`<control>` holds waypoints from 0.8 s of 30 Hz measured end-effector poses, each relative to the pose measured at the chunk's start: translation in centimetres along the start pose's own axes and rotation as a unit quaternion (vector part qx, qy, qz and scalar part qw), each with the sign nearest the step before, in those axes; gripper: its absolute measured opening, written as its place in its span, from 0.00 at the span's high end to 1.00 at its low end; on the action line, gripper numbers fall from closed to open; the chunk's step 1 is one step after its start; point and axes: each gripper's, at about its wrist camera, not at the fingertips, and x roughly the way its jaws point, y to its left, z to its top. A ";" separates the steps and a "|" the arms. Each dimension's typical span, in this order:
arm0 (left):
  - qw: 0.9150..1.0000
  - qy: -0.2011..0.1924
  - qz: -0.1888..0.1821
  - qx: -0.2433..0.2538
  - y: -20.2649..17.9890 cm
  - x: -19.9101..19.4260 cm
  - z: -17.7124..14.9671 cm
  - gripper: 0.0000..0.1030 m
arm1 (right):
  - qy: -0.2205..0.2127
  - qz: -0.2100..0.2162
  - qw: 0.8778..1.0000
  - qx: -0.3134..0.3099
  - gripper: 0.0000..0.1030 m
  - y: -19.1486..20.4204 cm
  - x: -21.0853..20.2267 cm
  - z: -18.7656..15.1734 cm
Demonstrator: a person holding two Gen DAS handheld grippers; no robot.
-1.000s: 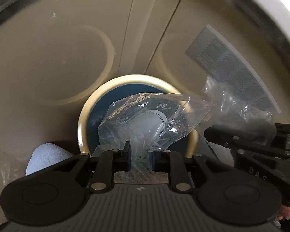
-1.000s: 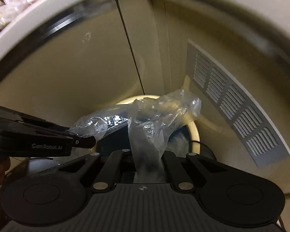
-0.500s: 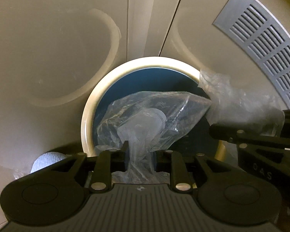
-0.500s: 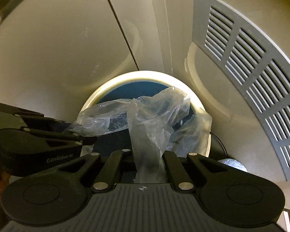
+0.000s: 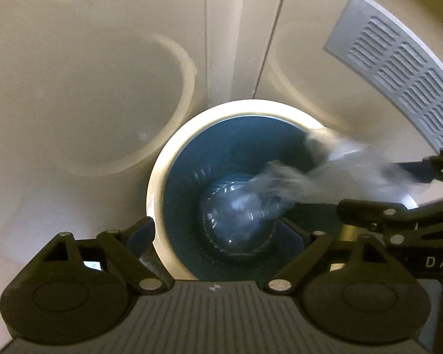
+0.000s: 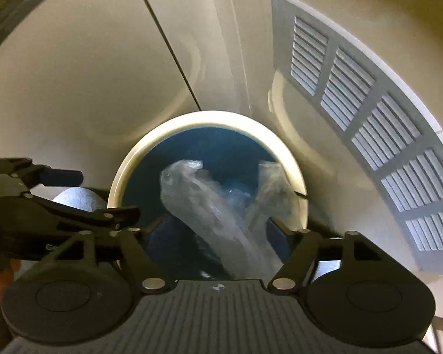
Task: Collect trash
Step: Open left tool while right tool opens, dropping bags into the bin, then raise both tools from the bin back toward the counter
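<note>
Beige cabinet panels (image 5: pixel 103 88) with curved mouldings and a grey louvred vent (image 6: pixel 369 124) fill the background, and below both cameras stands a round bin (image 5: pixel 159 177) with a cream rim and a dark blue inside.

Over its near edge, the left hand-held gripper (image 5: pixel 218 233) points steeply down with its jaws opening wide and nothing pinched between them; it hangs above the mouth, I judge, so that whatever it lets go falls straight in. A clear plastic bag (image 5: pixel 239 209) lies crumpled directly ahead of it, deep in the bin, glossy and see-through with bright glints.

To its right, the right hand-held gripper (image 6: pixel 218 236) also aims down over the opening, jaws opening. A second clear plastic wrapper (image 6: pixel 203 206), long, creased and blurred, sits between the spread fingers without either pad pressing it, seemingly dropping toward the bin's floor.
</note>
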 end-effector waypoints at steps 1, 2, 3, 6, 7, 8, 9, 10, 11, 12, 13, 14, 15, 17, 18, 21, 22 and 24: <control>1.000 -0.006 0.000 0.004 -0.1 -1.0 -0.2 0.11 | -0.003 0.004 1.000 -0.004 0.26 0.0 -0.5 -0.2; 1.000 -0.012 0.000 0.008 -0.3 -1.8 -0.4 0.11 | -0.005 0.010 1.000 -0.008 0.26 0.1 -1.1 -0.5; 1.000 -0.017 0.001 0.011 -0.5 -2.5 -0.5 0.11 | -0.008 0.015 1.000 -0.012 0.25 0.1 -1.6 -0.7; 0.999 -0.033 0.001 0.015 -1.0 -4.9 -1.1 0.10 | -0.021 0.018 0.999 -0.031 0.21 0.9 -3.1 -1.5; 0.999 -0.041 -0.001 0.017 -0.9 -5.8 -1.3 0.10 | -0.028 0.017 0.999 -0.038 0.20 1.2 -3.7 -1.7; 0.999 -0.048 0.001 0.019 -0.9 -6.7 -1.5 0.10 | -0.036 0.016 0.998 -0.045 0.19 1.4 -4.3 -2.0; 0.998 -0.057 0.003 0.023 -1.0 -7.7 -1.7 0.10 | -0.045 0.015 0.998 -0.050 0.18 1.6 -4.9 -2.4; 0.998 -0.065 0.005 0.027 -1.0 -8.5 -1.8 0.10 | -0.052 0.014 0.997 -0.055 0.18 1.8 -5.4 -2.6; 0.997 -0.075 0.008 0.031 -1.2 -9.3 -2.4 0.10 | -0.060 0.014 0.996 -0.059 0.17 2.0 -6.0 -2.9; 0.996 -0.082 0.010 0.035 -1.6 -9.9 -2.6 0.08 | -0.067 0.015 0.996 -0.062 0.17 2.1 -6.8 -3.2; 0.995 -0.091 0.015 0.037 -2.1 -10.3 -3.1 0.04 | -0.074 0.017 0.995 -0.064 0.16 2.2 -7.2 -3.4; 0.994 -0.100 0.019 0.038 -2.2 -11.2 -3.3 0.03 | -0.081 0.018 0.994 -0.065 0.16 2.5 -7.9 -3.7; 0.993 -0.111 0.018 0.040 -2.2 -11.9 -3.5 0.02 | -0.089 0.019 0.994 -0.066 0.16 2.5 -8.4 -4.0; 0.990 -0.132 0.014 0.048 -2.4 -14.1 -3.9 0.02 | -0.106 0.021 0.992 -0.065 0.16 2.4 -9.6 -4.7; 0.988 -0.146 0.015 0.053 -2.5 -15.5 -4.1 0.02 | -0.115 0.021 0.991 -0.065 0.16 2.2 -10.5 -5.0; 0.970 -0.223 0.031 0.087 -2.9 -20.1 -4.1 0.01 | -0.147 0.024 0.987 -0.063 0.16 2.2 -13.0 -5.9; 0.957 -0.266 0.045 0.103 -3.3 -21.6 -4.1 0.00 | -0.158 0.027 0.985 -0.063 0.16 2.0 -14.1 -6.3; 0.920 -0.361 0.074 0.132 -3.7 -25.4 -3.8 0.00 | -0.177 0.026 0.982 -0.061 0.14 1.8 -15.7 -6.6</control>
